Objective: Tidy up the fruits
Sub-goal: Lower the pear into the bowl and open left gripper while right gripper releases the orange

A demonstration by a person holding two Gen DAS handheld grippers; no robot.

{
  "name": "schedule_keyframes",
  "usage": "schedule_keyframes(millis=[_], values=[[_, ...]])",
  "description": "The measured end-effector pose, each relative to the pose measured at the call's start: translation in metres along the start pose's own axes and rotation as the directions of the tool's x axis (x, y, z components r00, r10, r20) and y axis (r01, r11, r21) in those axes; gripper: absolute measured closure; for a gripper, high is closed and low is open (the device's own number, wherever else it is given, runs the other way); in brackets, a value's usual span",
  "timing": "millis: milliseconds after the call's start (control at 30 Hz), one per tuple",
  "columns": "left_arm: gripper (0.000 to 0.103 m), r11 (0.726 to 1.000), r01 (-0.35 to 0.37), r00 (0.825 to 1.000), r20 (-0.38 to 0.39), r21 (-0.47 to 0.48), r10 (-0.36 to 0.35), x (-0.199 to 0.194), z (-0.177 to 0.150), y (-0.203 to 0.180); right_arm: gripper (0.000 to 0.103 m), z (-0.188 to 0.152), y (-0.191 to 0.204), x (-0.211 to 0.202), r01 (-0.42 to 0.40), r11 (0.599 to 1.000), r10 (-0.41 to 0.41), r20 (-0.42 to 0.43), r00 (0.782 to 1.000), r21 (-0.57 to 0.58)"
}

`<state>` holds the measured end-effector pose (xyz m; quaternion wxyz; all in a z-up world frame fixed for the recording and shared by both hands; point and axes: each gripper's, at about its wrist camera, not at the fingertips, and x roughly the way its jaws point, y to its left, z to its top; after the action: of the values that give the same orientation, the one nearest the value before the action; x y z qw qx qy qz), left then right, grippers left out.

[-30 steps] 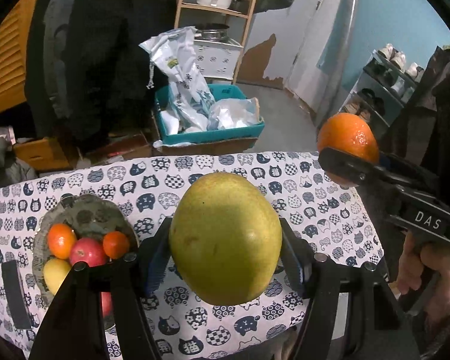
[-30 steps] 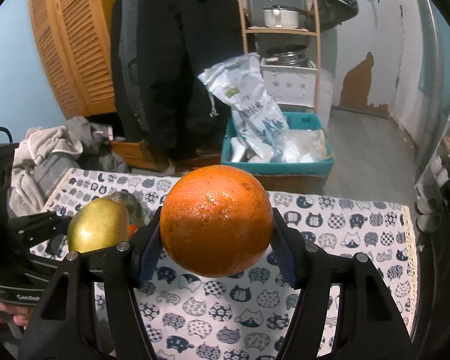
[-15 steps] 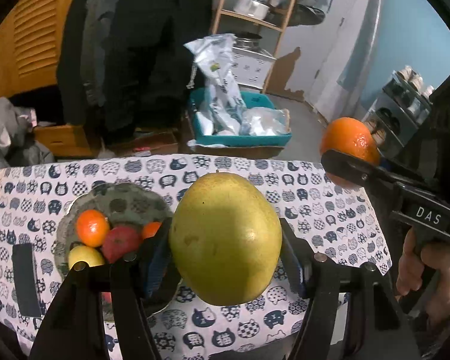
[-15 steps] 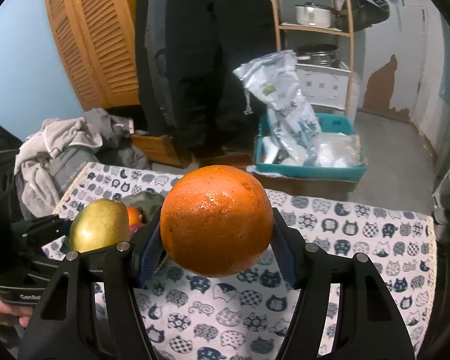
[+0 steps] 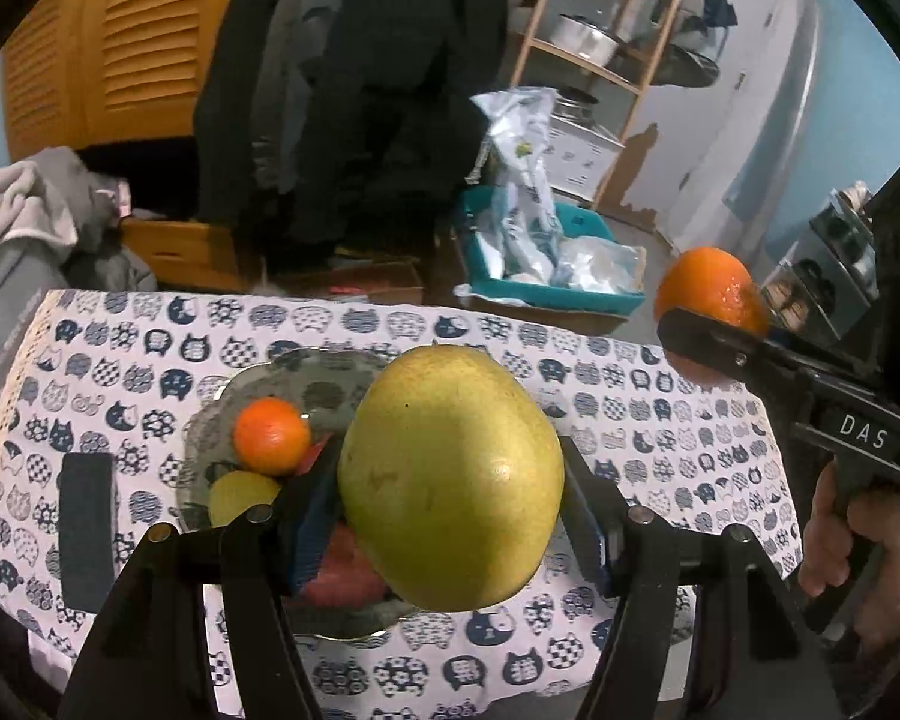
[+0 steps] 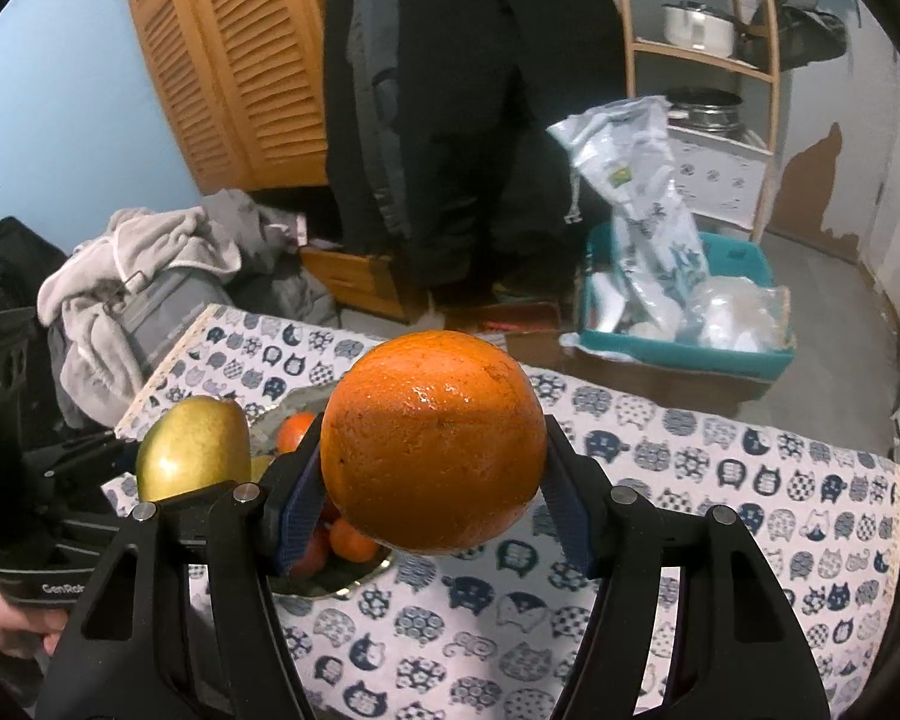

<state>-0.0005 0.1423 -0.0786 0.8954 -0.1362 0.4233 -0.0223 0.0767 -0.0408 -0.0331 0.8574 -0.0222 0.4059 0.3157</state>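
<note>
My left gripper [image 5: 450,498] is shut on a large yellow-green pear [image 5: 450,474], held above a grey plate [image 5: 252,384] on the cat-print tablecloth. The plate holds a small orange [image 5: 272,435], a yellow fruit [image 5: 240,495] and a red fruit [image 5: 348,570], partly hidden by the pear. My right gripper [image 6: 432,468] is shut on a big orange [image 6: 432,438]. From the left wrist view that orange [image 5: 711,288] hangs off to the right of the plate, above the table's far right part. The right wrist view shows the pear [image 6: 195,456] at left, over the plate [image 6: 324,582].
A dark flat rectangle [image 5: 84,528] lies on the cloth left of the plate. Beyond the table's far edge stand a teal crate [image 5: 546,288] with bags, a wooden shelf [image 5: 606,48], hanging dark coats and a heap of clothes [image 6: 150,276]. A hand [image 5: 840,540] grips the right tool.
Both grippers have moved left with their fruits. In the left wrist view the plate has slid from the lower left to under the pear; the grips have not changed.
</note>
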Motion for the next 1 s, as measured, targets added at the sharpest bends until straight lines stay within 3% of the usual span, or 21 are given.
schedule_keyframes(millis=[500, 1000], values=[[0.035, 0.991, -0.094, 0.995, -0.033, -0.097, 0.091, 0.022, -0.007, 0.066, 0.038, 0.006, 0.040, 0.082, -0.075, 0.997, 0.074, -0.105, 0.992, -0.003], [0.035, 0.977, -0.150, 0.985, -0.105, -0.152, 0.135, 0.070, -0.015, 0.098, 0.038, -0.008, 0.042, 0.154, -0.096, 0.995, 0.099, -0.209, 0.973, 0.020]])
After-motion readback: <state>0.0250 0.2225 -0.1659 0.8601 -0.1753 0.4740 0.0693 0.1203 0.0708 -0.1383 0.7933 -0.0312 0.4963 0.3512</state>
